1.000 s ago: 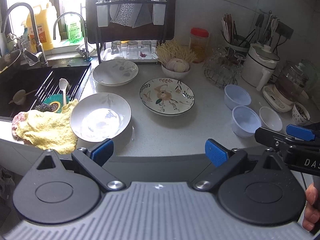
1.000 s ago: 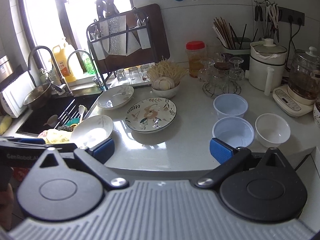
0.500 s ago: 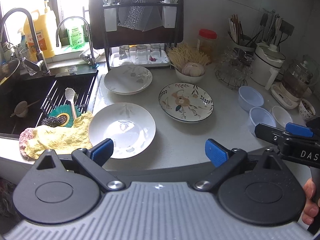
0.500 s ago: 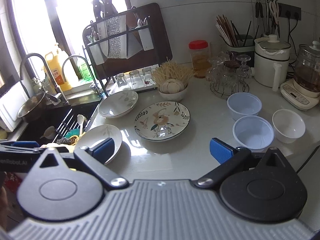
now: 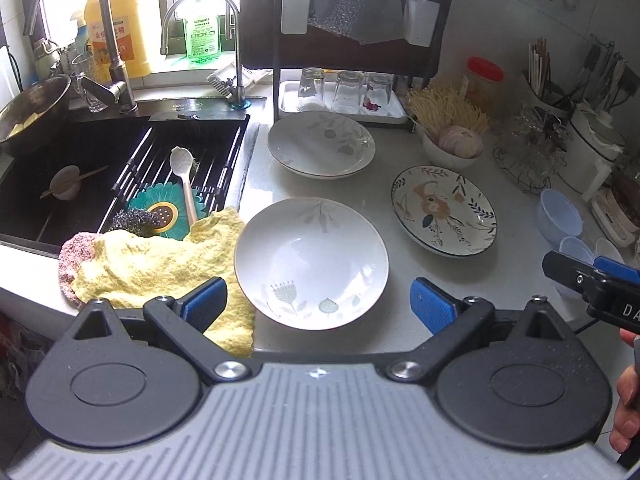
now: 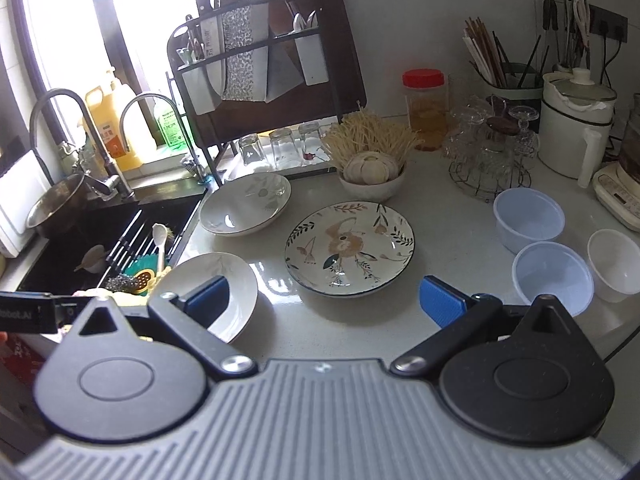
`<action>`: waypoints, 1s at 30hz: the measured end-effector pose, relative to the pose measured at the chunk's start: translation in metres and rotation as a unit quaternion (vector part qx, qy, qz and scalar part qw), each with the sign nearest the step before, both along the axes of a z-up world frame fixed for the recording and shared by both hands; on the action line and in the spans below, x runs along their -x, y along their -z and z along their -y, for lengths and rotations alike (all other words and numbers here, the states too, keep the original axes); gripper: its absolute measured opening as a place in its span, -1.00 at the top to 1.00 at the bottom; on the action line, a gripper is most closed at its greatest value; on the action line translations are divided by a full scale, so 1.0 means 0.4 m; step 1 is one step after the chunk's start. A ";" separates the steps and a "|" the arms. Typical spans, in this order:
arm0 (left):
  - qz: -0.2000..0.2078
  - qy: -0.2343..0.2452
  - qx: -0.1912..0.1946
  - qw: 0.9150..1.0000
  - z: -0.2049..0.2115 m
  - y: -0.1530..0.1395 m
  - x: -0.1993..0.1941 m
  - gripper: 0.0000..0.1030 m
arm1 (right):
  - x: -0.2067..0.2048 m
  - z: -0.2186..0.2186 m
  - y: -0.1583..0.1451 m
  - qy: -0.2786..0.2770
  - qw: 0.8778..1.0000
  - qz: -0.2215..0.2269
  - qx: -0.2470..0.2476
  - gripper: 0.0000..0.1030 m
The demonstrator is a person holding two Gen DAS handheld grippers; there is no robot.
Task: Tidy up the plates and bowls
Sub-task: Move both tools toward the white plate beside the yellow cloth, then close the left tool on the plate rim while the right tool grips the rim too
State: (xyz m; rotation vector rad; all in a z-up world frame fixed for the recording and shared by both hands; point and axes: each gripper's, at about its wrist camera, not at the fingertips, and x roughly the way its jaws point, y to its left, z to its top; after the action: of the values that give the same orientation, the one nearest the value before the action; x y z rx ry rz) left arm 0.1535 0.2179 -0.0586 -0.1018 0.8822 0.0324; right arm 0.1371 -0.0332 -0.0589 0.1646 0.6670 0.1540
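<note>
Closer now, the left gripper (image 5: 318, 300) hangs wide open and empty over the near white plate (image 5: 311, 262) beside the yellow cloth (image 5: 160, 264). Right gripper (image 6: 324, 298) gapes empty too. Plate looks hard, slippery, breakable; pinch its rim.

Stuff that's getting hidden or cropped here

Right wrist view: the left blue finger pad (image 6: 208, 298) is covering part of the near white plate (image 6: 224, 280). Left wrist view: the right gripper (image 5: 592, 280) is blocking the small bowls (image 5: 576, 246) and running off the right edge; jar label's looking too blurry to read.
</note>
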 end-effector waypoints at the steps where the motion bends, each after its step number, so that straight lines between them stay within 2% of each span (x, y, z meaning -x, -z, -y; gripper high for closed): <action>1: -0.003 0.002 -0.002 1.000 -0.008 0.006 -0.015 -0.94 | -0.013 -0.008 0.008 -0.004 1.000 -0.004 -0.005 -1.00; 7: -0.011 0.011 -0.004 1.000 -0.052 0.046 -0.099 -0.94 | -0.077 -0.062 0.042 -0.005 1.000 -0.009 -0.016 -1.00; 12: -0.014 0.004 0.005 1.000 -0.112 0.092 -0.156 -0.93 | -0.141 -0.101 0.087 -0.017 0.998 -0.041 -0.039 -0.99; 18: -0.041 -0.002 0.007 0.999 -0.178 0.167 -0.212 -0.93 | -0.204 -0.120 0.150 -0.012 0.994 -0.079 -0.068 -0.89; 24: -0.059 -0.011 0.040 0.997 -0.250 0.201 -0.251 -0.91 | -0.260 -0.124 0.208 -0.007 0.987 -0.123 -0.105 -0.74; 25: -0.061 -0.013 0.048 0.997 -0.261 0.209 -0.258 -0.91 | -0.271 -0.124 0.220 -0.006 0.984 -0.135 -0.113 -0.73; 27: -0.071 -0.023 0.059 0.995 -0.284 0.230 -0.274 -0.91 | -0.291 -0.127 0.246 -0.004 0.977 -0.161 -0.137 -0.56; 30: -0.082 -0.010 0.084 0.993 -0.305 0.258 -0.292 -0.91 | -0.314 -0.146 0.271 -0.022 0.968 -0.180 -0.170 -0.54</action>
State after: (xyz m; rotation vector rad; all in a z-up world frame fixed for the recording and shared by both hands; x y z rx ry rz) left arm 0.2704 0.3401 -0.1619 -0.2684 1.0471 -0.0142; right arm 0.2628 0.0251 -0.1673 0.5177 1.0052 0.2854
